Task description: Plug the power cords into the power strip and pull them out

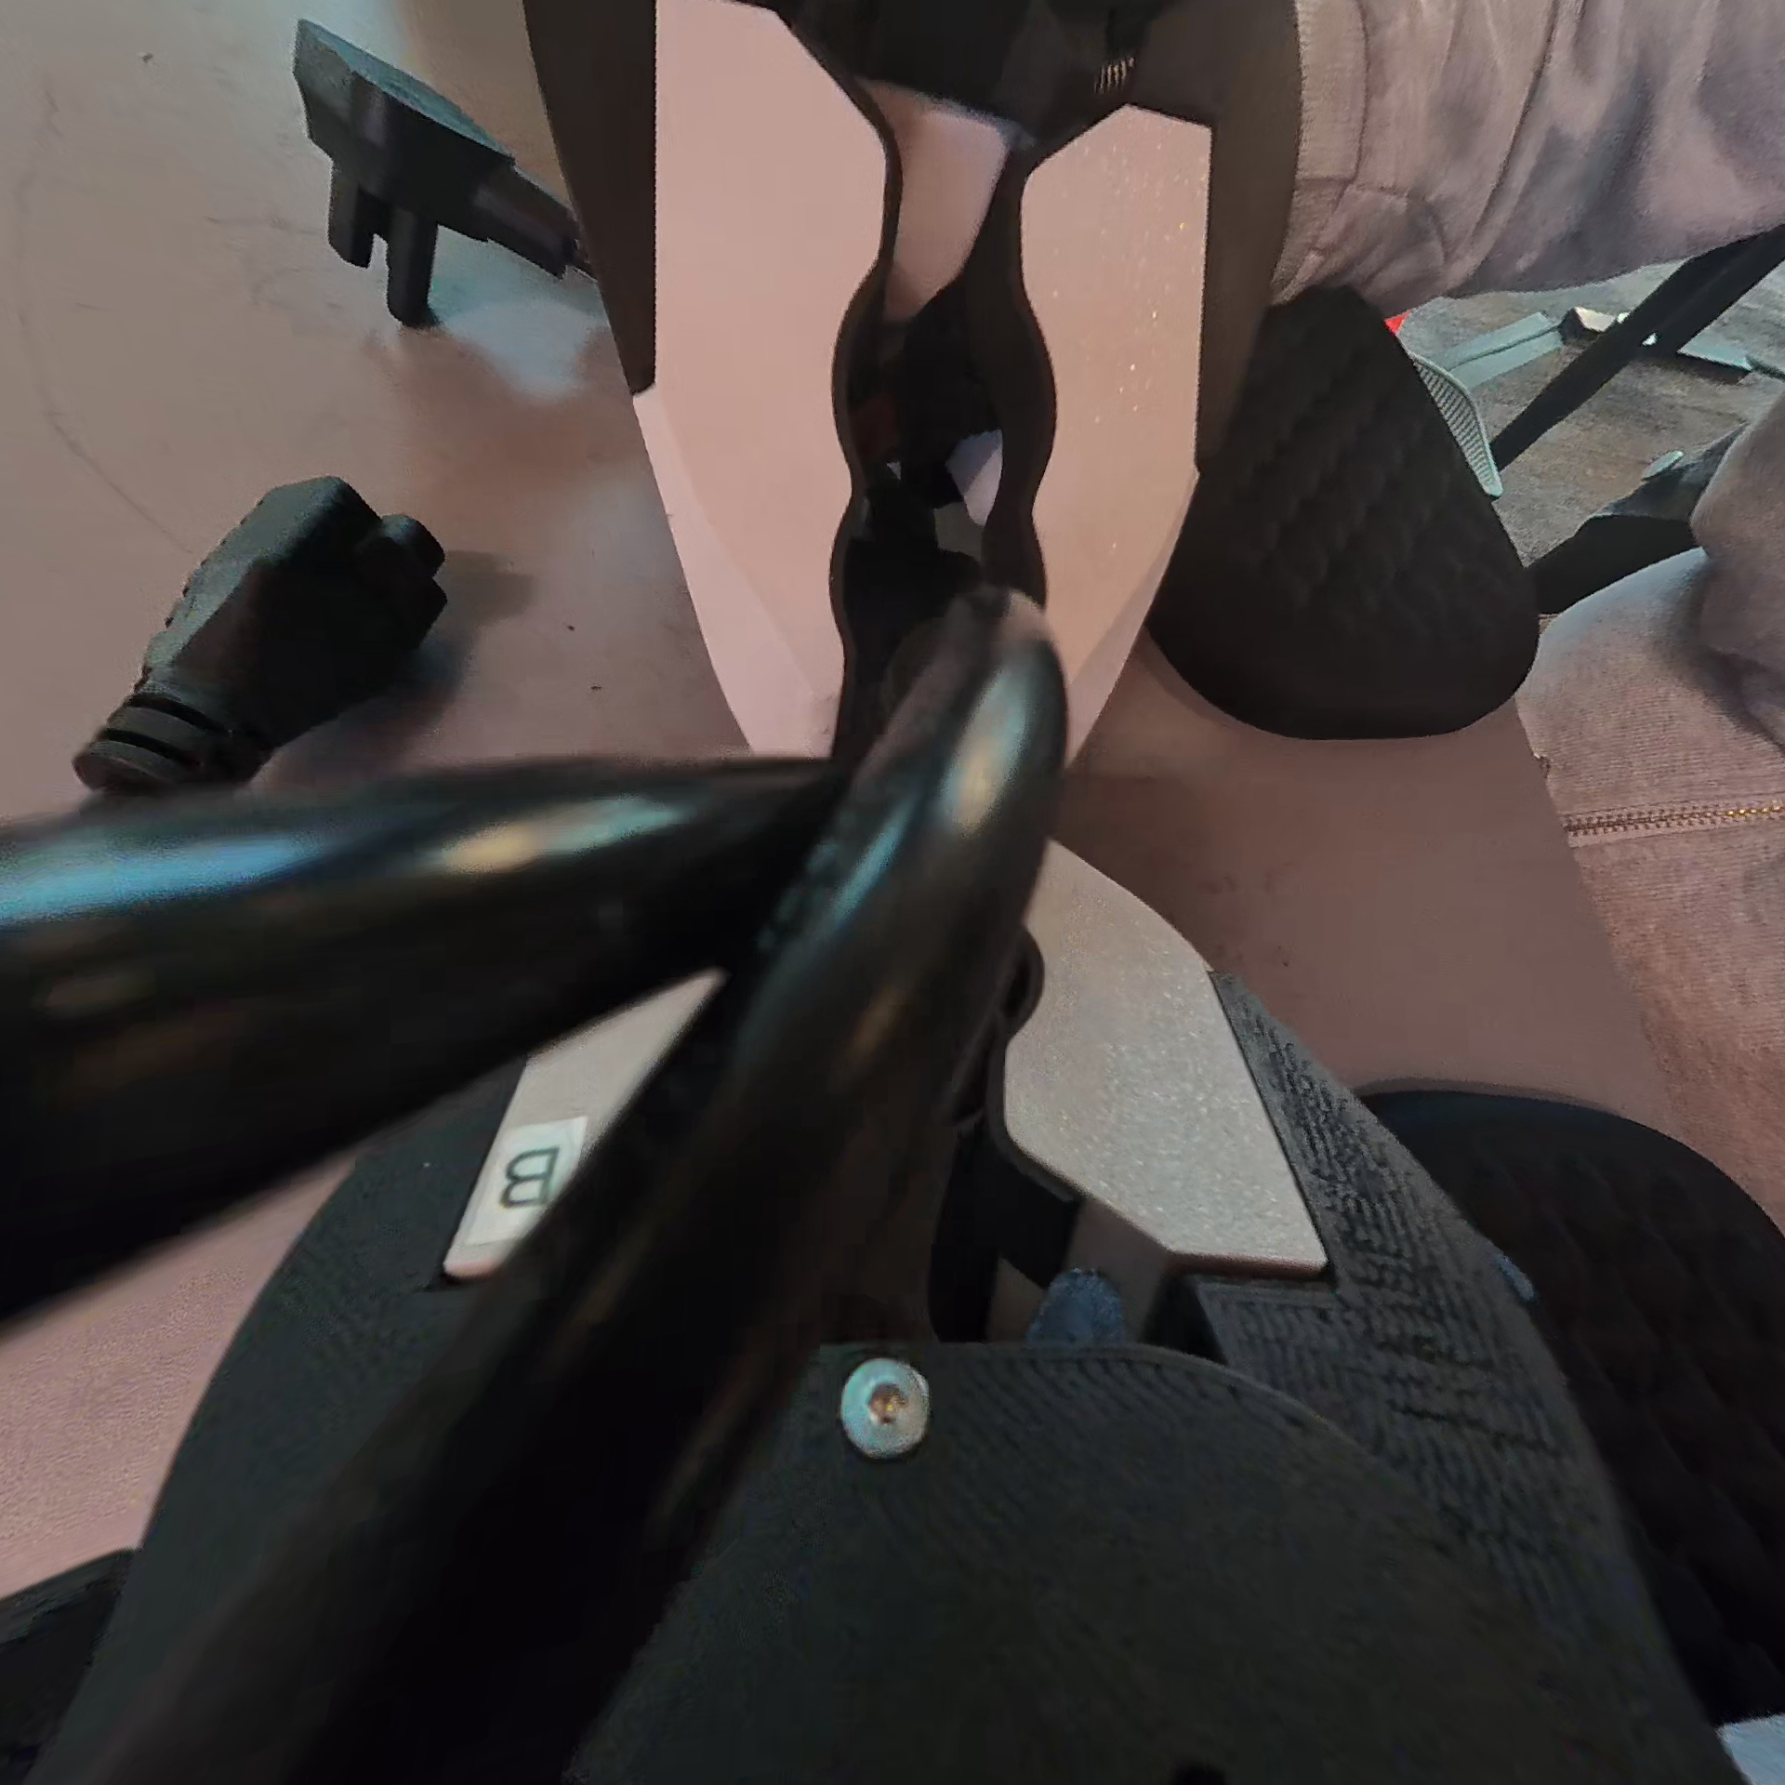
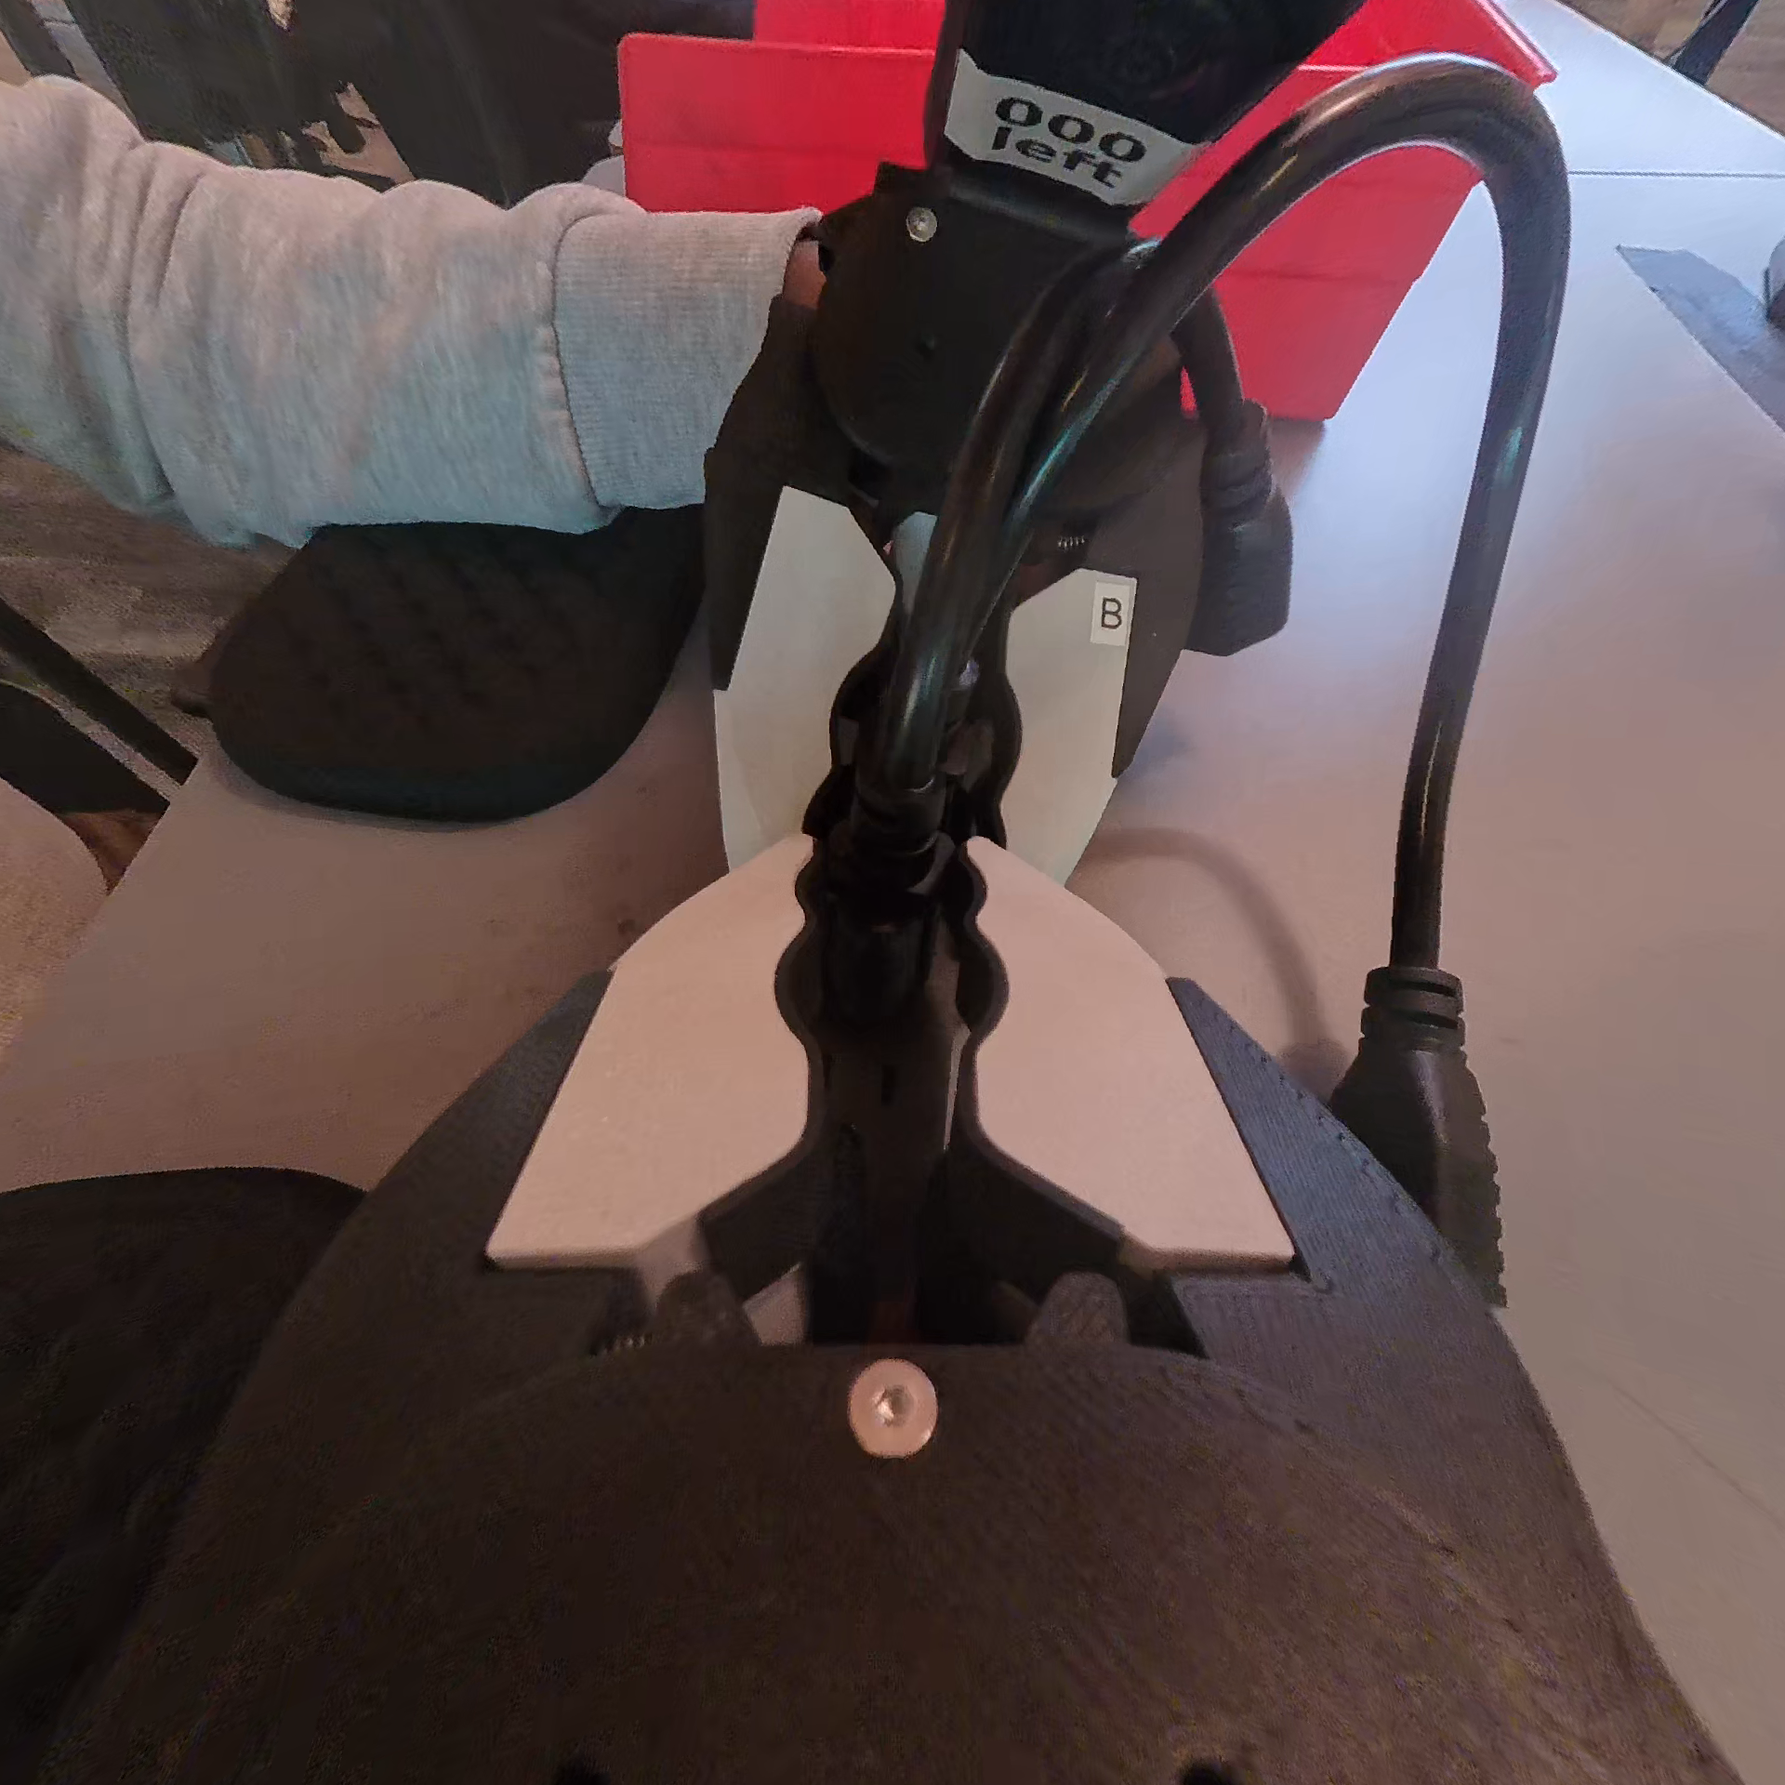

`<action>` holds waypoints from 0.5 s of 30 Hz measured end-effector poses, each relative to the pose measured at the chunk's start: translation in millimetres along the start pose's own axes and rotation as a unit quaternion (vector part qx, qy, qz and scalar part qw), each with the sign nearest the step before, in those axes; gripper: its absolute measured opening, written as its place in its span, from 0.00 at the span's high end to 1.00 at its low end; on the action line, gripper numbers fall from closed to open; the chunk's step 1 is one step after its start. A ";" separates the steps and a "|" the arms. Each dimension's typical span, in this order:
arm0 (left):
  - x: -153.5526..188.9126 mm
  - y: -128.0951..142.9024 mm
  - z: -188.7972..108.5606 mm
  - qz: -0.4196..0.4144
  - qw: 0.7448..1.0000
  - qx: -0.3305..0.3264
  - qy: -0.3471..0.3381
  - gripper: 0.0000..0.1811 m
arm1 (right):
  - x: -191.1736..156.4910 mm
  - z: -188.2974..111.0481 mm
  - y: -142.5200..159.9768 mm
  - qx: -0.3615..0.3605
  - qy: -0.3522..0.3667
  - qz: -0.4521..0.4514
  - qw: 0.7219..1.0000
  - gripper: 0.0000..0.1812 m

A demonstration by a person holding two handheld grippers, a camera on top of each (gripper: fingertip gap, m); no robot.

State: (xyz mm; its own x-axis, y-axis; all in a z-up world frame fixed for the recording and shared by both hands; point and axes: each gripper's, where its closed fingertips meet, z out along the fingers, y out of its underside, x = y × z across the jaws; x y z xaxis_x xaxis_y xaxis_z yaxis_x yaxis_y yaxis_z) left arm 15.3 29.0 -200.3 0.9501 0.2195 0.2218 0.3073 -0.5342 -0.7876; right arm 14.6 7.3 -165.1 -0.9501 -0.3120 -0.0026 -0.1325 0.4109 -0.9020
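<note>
The two grippers face each other low over the pale table (image 2: pixel 386 966). My right gripper (image 2: pixel 889 850) is shut on a black cord plug (image 2: pixel 869 966). My left gripper (image 2: pixel 908 715) meets it from the far side and is shut on the same cord's joint. The black cord (image 2: pixel 1507 290) arches up and comes down to a black connector (image 2: pixel 1420 1111) lying on the table. In the left wrist view, blurred cords (image 1: pixel 386 918) cross over my left gripper (image 1: pixel 927 802), with the right gripper (image 1: pixel 927 580) beyond. No power strip is in view.
Two loose black plugs (image 1: pixel 415 164) (image 1: pixel 280 618) lie on the table at the left. A red bin (image 2: pixel 1352 270) stands behind the left gripper. A black padded cushion (image 2: pixel 435 676) lies under a person's grey sleeve (image 2: pixel 290 338) at the table edge. My two grippers' fingertips are within a few centimetres of each other.
</note>
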 end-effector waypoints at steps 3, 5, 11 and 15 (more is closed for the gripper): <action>-0.4 -0.3 -0.4 -0.014 1.000 0.003 0.003 0.77 | 1.6 -2.0 0.6 0.007 -0.010 0.016 1.000 0.87; -0.4 -0.5 -0.7 -0.018 1.000 0.004 0.004 0.77 | 1.8 -2.1 0.6 0.008 -0.011 0.018 1.000 0.87; 0.1 0.4 -1.0 -0.005 1.000 -0.001 0.003 0.77 | -0.6 2.5 -1.9 -0.002 0.006 -0.002 1.000 0.87; -0.5 0.5 -1.1 -0.011 1.000 0.000 0.006 0.77 | 1.4 0.8 -0.7 0.005 0.001 0.010 1.000 0.87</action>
State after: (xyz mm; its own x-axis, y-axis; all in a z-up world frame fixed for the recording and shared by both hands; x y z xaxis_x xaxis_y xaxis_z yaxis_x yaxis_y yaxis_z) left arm 15.1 27.7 -200.2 0.9439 0.2218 0.2447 0.3273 -0.5295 -0.7826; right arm 13.5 5.9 -164.9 -0.9529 -0.3026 -0.0203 -0.1106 0.4089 -0.9058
